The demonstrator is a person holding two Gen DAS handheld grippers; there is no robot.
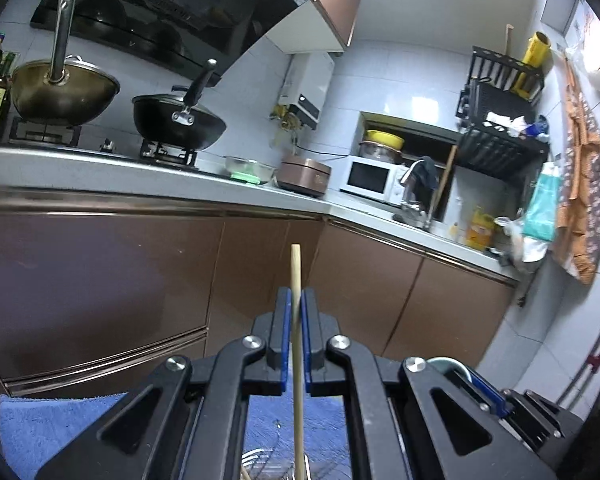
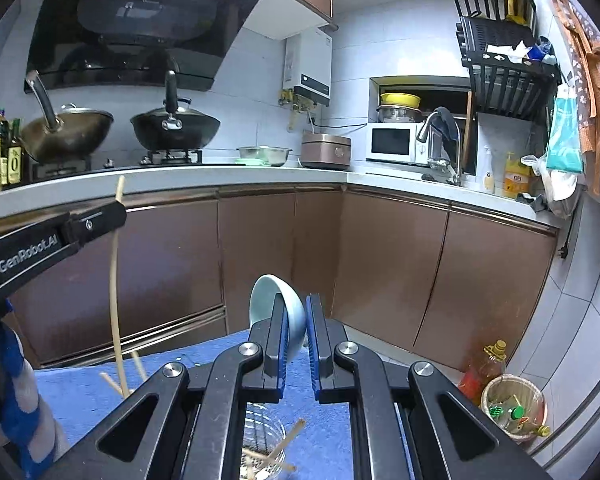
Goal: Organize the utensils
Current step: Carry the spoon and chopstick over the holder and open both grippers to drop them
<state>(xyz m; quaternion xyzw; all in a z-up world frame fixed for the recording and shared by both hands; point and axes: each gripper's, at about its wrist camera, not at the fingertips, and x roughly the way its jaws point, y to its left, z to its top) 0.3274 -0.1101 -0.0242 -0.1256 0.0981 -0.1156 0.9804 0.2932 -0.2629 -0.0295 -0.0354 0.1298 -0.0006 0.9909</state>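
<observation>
My left gripper (image 1: 296,300) is shut on a single pale wooden chopstick (image 1: 297,360) and holds it upright above the blue towel (image 1: 48,428). The same gripper (image 2: 118,206) and chopstick (image 2: 114,280) show at the left of the right wrist view. My right gripper (image 2: 298,306) is shut on the rim of a light blue bowl (image 2: 268,300), held tilted on edge above the towel (image 2: 80,400). A clear glass container (image 2: 262,440) with several chopsticks in it sits on the towel below my right gripper. More chopsticks (image 2: 114,384) lie loose on the towel.
Brown cabinet fronts (image 2: 260,248) and a grey counter (image 2: 236,178) stand ahead, with two woks, a metal bowl, a rice cooker and a microwave on it. A bin (image 2: 514,406) and an oil bottle (image 2: 486,372) stand on the floor at right.
</observation>
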